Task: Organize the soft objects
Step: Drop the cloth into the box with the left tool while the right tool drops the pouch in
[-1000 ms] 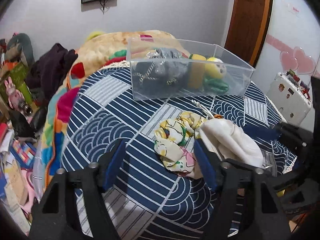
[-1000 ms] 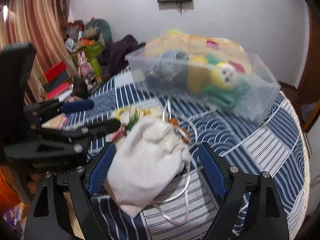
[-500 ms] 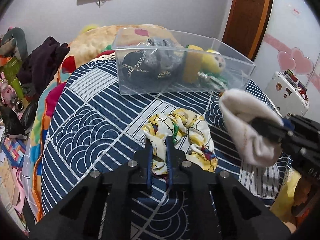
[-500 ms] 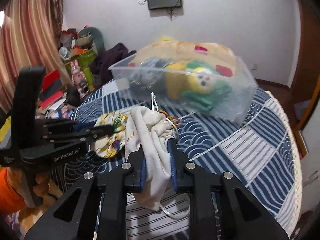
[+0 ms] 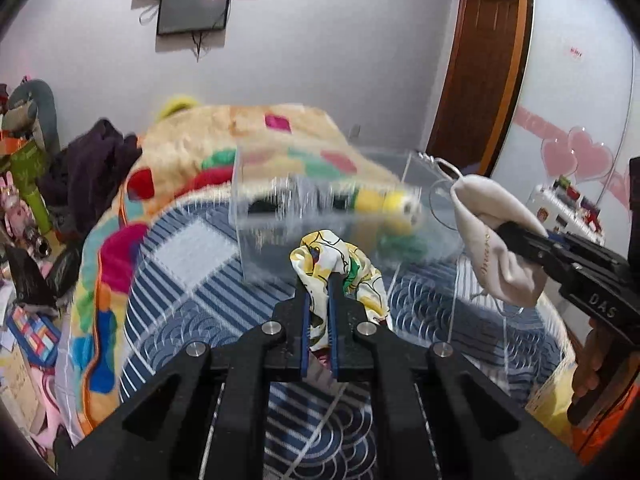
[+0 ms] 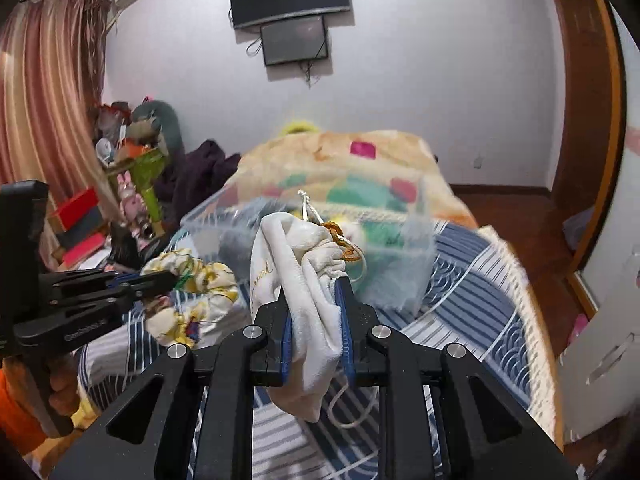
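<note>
My left gripper [image 5: 318,280] is shut on a yellow floral cloth [image 5: 340,264] and holds it up above the blue patterned bed cover. It also shows in the right wrist view [image 6: 196,280]. My right gripper [image 6: 314,292] is shut on a white drawstring pouch [image 6: 304,256], lifted clear of the bed; the pouch also shows in the left wrist view [image 5: 492,236]. A clear plastic bin [image 5: 320,216] with plush toys and a dark item stands just beyond both, blurred; it also shows in the right wrist view [image 6: 416,240].
A colourful blanket [image 5: 248,140] is heaped behind the bin. Dark clothes [image 5: 92,160] and cluttered toys [image 5: 24,168] lie at the left. A wooden door [image 5: 480,60] and a white cabinet [image 6: 600,320] stand at the right.
Both grippers closed on their items a second ago and have since lifted them off the bed and moved toward the bin.
</note>
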A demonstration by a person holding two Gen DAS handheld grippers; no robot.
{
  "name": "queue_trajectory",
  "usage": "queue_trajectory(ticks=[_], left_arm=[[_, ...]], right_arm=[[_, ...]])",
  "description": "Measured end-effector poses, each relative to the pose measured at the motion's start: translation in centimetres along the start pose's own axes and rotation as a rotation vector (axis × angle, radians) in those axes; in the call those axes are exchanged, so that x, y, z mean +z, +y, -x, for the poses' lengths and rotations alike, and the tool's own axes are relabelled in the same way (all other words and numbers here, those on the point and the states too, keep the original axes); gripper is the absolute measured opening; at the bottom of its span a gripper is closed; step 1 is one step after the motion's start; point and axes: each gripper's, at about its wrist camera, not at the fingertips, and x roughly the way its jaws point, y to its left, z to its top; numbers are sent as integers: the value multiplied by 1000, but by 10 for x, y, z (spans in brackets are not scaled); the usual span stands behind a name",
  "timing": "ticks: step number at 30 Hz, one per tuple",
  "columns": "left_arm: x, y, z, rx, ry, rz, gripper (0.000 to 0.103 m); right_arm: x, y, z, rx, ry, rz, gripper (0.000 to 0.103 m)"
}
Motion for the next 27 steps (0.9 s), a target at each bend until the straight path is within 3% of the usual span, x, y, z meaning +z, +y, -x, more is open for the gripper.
queue_trajectory(ticks=[12, 20, 27], left_arm=[[57, -1, 5, 25, -157, 1, 7], [75, 7, -31, 29, -146, 47, 7], [75, 20, -80, 9, -44, 90, 7]], right_arm=[[48, -12, 5, -92, -129, 12, 17], [64, -12, -11, -148, -162, 29, 18], [61, -21, -46, -183, -85, 36, 18]])
